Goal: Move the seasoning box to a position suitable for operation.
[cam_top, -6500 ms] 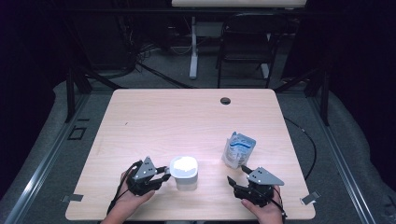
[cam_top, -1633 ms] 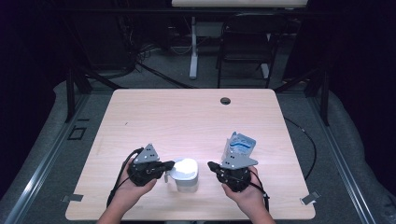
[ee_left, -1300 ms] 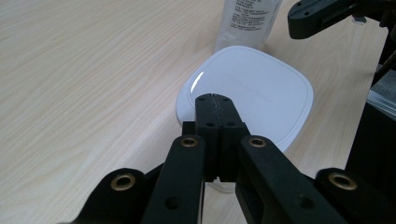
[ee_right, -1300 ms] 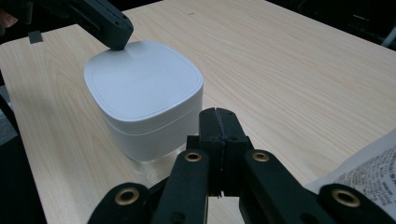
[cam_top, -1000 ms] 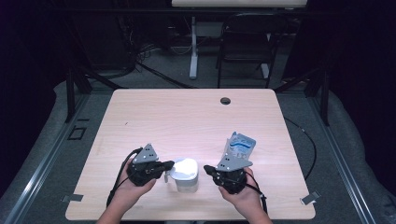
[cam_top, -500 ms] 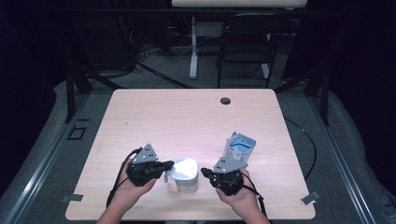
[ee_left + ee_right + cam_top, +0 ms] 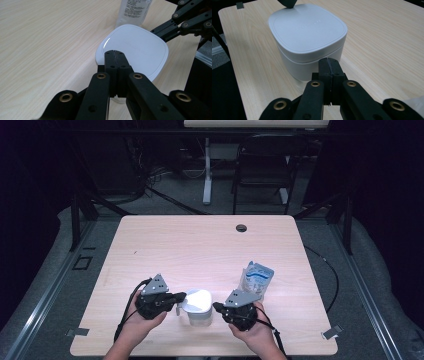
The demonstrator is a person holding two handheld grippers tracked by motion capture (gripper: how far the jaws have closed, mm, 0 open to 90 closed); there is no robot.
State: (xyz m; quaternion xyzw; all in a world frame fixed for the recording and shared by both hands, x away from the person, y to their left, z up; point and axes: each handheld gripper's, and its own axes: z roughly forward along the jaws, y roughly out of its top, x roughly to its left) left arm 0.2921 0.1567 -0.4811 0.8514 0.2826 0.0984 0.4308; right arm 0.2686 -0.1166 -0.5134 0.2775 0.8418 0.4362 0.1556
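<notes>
Both tongs closed, empty: left gripper (image 7: 181, 296) tip on white container (image 7: 196, 306) lid at lower centre; right gripper (image 7: 218, 307) should brace its side.

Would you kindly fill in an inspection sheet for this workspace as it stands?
Surface: light wooden table, one dark round cable hole near its far edge.
Job's things: white rounded-square lidded plastic container, upright near the front edge, lid on.
Clutter: clear plastic pouch with blue print, standing right of the container.
Grippers: left gripper shut, tips at the lid's left edge; right gripper shut, tips low by the container's right wall; whether either touches cannot be told.
Cables: black cable looping from the left gripper; another on the floor right of the table.
Surroundings: dark room, black chair, grey floor.
</notes>
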